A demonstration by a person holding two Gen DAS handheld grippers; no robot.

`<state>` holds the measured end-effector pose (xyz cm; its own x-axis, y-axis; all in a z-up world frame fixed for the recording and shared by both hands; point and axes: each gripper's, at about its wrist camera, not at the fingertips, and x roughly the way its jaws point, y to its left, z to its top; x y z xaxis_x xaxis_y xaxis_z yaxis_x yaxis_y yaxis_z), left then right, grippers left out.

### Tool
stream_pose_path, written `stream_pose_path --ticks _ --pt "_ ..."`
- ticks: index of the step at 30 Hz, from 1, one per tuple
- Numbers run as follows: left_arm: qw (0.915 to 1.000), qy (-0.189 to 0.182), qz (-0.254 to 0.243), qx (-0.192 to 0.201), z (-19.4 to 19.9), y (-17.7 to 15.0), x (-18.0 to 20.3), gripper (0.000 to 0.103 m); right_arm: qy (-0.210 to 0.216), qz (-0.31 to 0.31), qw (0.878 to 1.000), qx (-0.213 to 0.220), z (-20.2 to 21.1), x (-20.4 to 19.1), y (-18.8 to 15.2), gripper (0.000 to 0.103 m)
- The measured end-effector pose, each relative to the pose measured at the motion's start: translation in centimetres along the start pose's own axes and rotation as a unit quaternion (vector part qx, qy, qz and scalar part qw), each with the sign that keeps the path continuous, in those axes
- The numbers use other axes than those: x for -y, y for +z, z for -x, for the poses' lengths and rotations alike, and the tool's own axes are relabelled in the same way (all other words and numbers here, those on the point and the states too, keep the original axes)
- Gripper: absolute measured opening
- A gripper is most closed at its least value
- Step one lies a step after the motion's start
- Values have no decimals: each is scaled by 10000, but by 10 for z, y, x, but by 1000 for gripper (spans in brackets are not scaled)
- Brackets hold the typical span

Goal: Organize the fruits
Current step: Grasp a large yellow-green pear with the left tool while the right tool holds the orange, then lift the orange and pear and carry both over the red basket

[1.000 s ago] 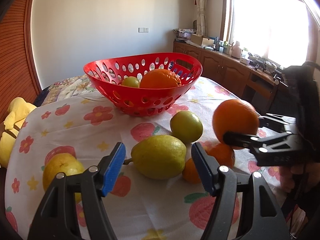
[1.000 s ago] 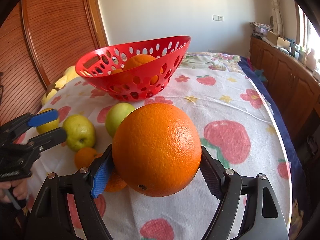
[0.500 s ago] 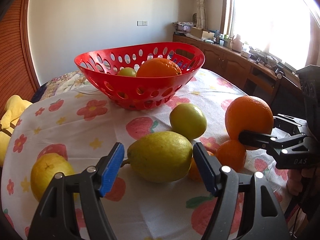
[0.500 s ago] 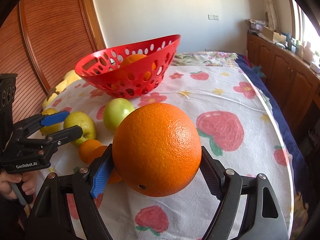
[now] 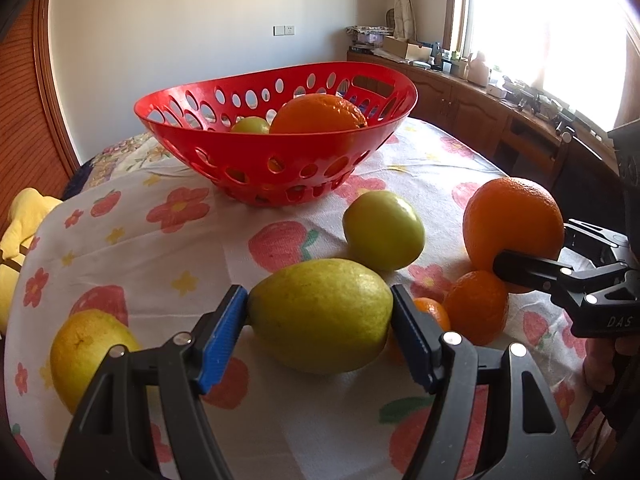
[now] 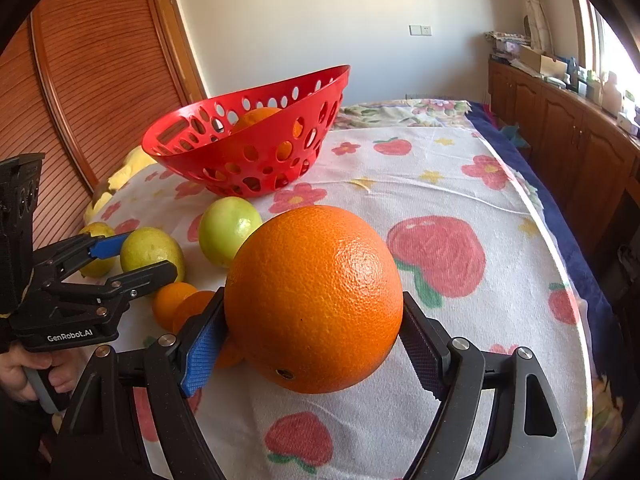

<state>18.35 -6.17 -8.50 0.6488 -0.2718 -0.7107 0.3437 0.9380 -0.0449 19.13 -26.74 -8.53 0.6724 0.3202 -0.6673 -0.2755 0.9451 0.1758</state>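
- My tabletop wears a fruit-print cloth; red basket at twelve o'clock.
- Left gripper jaws bracket the lemon, contact unclear; right gripper jaws clench an orange.

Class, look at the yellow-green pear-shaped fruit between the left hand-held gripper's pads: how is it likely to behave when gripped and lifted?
The yellow-green fruit looks firm, so it should hold its shape. Its tapered end sits at the blue pad, so it may pivot or slip. Its rounded body would probably roll on the tablecloth if nudged.
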Motion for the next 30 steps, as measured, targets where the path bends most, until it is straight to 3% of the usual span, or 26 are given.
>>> stream_pose_path --ticks 14,30 --pt "9999 -152 56 -8 -2 1 -4 70 -12 8 10000 1 0 1 -1 83" --pt "9976 -221 95 656 56 10 -15 70 -22 6 10000 5 0 1 -1 82"
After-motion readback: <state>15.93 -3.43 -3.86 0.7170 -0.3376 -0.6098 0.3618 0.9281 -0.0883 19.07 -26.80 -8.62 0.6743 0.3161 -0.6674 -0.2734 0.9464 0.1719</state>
